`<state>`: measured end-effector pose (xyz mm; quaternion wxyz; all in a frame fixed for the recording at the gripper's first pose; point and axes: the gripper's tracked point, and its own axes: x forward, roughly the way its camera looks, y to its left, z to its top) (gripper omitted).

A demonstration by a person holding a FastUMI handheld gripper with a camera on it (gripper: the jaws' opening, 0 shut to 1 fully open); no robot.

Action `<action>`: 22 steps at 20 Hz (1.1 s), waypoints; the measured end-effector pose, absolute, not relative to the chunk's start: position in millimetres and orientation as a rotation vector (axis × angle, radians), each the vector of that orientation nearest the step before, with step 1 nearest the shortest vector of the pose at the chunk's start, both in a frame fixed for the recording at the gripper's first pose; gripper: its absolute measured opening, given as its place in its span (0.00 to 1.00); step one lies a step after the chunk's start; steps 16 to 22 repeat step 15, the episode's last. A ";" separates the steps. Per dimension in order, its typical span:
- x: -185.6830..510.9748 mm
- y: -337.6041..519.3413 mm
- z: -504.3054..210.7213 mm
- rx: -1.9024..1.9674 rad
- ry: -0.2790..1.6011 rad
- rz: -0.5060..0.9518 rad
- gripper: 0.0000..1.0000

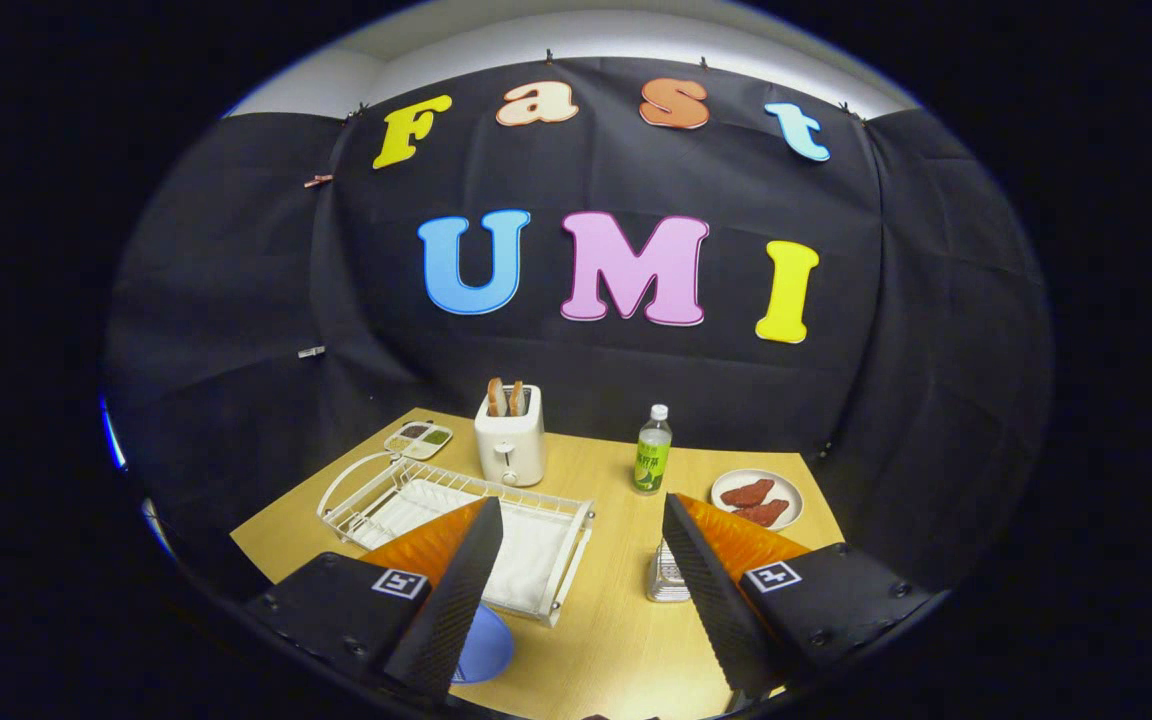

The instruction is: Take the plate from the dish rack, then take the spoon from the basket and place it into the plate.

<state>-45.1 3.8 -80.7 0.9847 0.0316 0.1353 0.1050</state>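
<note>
Two jaws gape wide, holding nothing, above the dish rack (456,520); blue plate (484,645) beside it may slip if pinched shallowly.

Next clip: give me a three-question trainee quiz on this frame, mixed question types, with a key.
1. True or false: the hand-held gripper is shut on the bottle.
2. What stands just behind the dish rack? A) toaster B) kettle C) pan
3. Fill in: the round plate right of the bottle holds reddish-brown pieces of ____.

Key
1. False: its fingers are open over bare table.
2. A, the toaster.
3. Food.
</note>
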 end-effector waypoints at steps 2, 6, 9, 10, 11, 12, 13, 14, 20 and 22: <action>-44.3 -6.8 -67.3 0.069 0.239 0.186 0.99; -45.2 -21.0 -48.1 0.095 0.188 0.146 0.98; -46.8 -32.7 -38.9 0.094 0.159 0.112 0.98; -46.0 -35.4 -36.3 0.094 0.147 0.100 0.98; -46.7 -38.4 -34.9 0.092 0.141 0.090 0.98; -47.2 -40.6 -34.8 0.091 0.141 0.085 0.98; -48.1 -42.4 -35.4 0.094 0.142 0.080 0.98; -48.3 -41.8 -35.9 0.102 0.146 0.084 0.98; -49.1 -42.1 -36.4 0.114 0.151 0.085 0.98; -49.1 -42.1 -36.4 0.114 0.151 0.085 0.98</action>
